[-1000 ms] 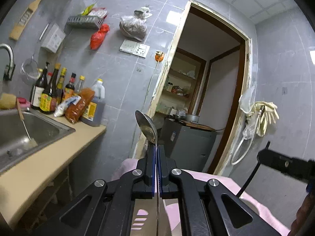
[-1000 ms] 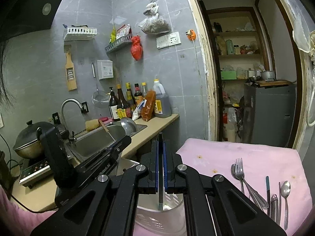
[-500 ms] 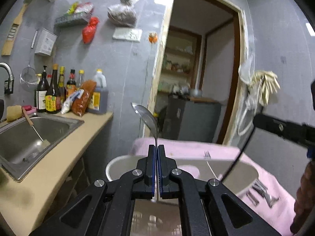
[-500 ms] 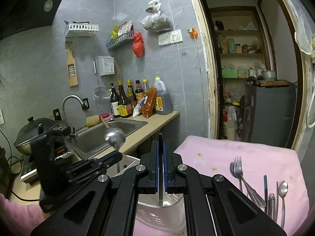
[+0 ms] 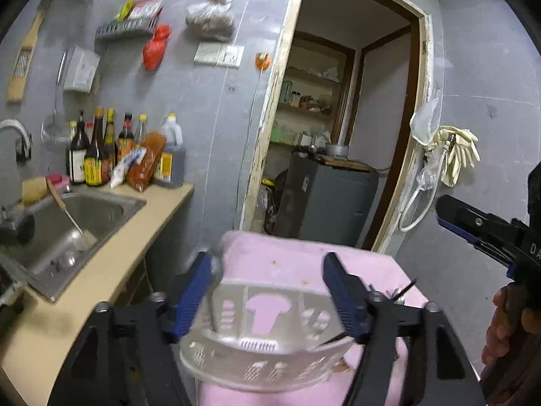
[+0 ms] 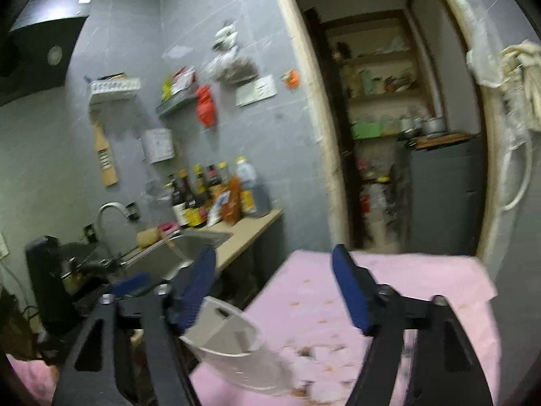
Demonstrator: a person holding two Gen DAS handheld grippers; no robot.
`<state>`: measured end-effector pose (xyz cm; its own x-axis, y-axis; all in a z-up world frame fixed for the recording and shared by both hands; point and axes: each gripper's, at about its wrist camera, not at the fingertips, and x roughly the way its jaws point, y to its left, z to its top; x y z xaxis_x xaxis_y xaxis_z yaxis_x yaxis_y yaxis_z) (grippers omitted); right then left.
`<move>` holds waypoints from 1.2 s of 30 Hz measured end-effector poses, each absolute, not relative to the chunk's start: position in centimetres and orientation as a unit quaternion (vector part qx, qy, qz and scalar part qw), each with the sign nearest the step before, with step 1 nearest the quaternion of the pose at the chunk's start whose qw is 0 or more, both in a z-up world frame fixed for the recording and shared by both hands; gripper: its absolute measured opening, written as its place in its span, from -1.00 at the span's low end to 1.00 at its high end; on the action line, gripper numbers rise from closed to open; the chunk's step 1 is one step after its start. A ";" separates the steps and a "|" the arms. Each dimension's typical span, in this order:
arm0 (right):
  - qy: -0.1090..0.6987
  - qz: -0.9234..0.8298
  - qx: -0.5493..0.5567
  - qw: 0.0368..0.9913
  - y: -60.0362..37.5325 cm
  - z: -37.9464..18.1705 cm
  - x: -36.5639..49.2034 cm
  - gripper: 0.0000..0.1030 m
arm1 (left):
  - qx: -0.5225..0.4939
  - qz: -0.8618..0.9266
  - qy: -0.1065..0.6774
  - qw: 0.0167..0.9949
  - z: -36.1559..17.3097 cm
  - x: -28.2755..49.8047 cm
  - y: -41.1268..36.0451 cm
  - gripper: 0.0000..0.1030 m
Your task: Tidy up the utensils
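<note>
- Our left gripper [image 5: 267, 291] is spread wide with nothing between the blue pads [image 5: 192, 296]. It hangs right over the white plastic utensil holder [image 5: 267, 348].
- That utensil holder sits on the pink cloth [image 5: 304, 257] that covers the table, at the edge closest to us on the left side. It's a slotted caddy with dividers inside, and we can see a thin metal handle [image 5: 211, 311] standing in its left compartment. What utensil it belongs to, can't tell, too blurry.
- Something dark and thin [image 5: 404, 289] pokes up just past the holder's right side, behind the right finger. No idea what it is.
- Our right gripper [image 6: 274, 291] is also spread wide and carrying nothing. It floats above the pink cloth, with the holder [image 6: 236, 348] low and left of its fingers. This view is pretty smeared.
- From the left cam, the right gripper [image 5: 480, 233] shows at the right edge of the frame, with the hand [image 5: 510, 331] below it.
- Off to the left there's the beige counter [image 5: 111, 267] with the steel sink [image 5: 67, 223], and a cluster of sauce bottles [image 5: 98, 155] at the counter's back edge against the grey tile wall.
</note>
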<state>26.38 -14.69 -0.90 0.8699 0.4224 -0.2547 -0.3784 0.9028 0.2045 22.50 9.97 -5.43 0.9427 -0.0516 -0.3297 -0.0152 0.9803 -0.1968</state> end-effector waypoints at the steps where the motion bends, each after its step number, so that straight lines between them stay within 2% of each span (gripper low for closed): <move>1: 0.144 0.194 0.069 0.968 -15.6 -0.6 26.2 0.64 | -0.097 -0.008 0.165 0.982 -4.8 22.5 9.3 0.59; 4: 0.130 0.153 0.045 0.979 -18.4 0.3 25.8 0.91 | -0.100 -0.003 0.151 0.983 -3.2 22.7 7.0 0.85; 6: 0.122 0.123 0.026 0.985 -20.5 0.5 25.4 0.95 | -0.098 0.003 0.140 0.985 -2.5 23.2 4.8 0.97; 16: 0.138 0.056 -0.006 0.989 -28.3 -0.6 26.9 0.97 | -0.064 -0.023 0.125 0.990 -2.5 25.7 -5.3 0.99; 29: 0.211 0.072 0.056 0.973 -34.6 -9.7 33.4 0.97 | -0.069 -0.037 0.185 0.980 -7.9 32.8 -12.8 0.99; 33: 0.238 0.095 0.071 0.964 -34.6 -12.3 35.9 0.93 | -0.080 -0.017 0.217 0.973 -10.6 35.4 -12.7 0.99; 35: 0.258 0.112 0.074 0.957 -34.2 -13.7 37.4 0.75 | -0.084 -0.007 0.233 0.969 -11.6 36.6 -12.4 0.99; 36: 0.269 0.121 0.075 0.953 -34.0 -14.3 38.1 0.58 | -0.089 -0.003 0.242 0.966 -12.2 37.3 -12.2 0.99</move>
